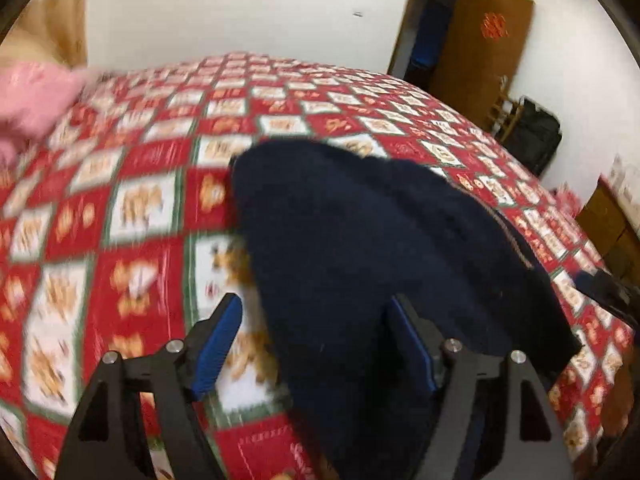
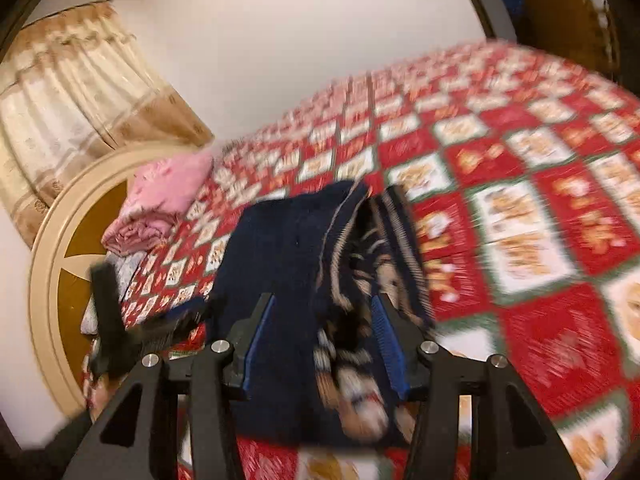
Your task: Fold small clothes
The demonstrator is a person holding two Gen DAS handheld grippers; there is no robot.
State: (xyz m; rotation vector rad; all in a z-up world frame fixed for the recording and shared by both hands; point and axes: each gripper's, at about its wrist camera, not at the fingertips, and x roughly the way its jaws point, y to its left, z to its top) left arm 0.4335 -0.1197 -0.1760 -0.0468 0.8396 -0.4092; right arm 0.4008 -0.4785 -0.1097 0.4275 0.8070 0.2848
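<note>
Left wrist view: left gripper (image 1: 316, 344) stands wide above the navy sweater (image 1: 360, 240) lying on the red checked bedspread (image 1: 140, 184), pads clear of the cloth; the sweater's near end is cut off. Right wrist view: right gripper (image 2: 324, 340) half-open astride the sweater's patterned edge (image 2: 360, 264); blur hides contact. Released layers may slump, undoing the fold.
</note>
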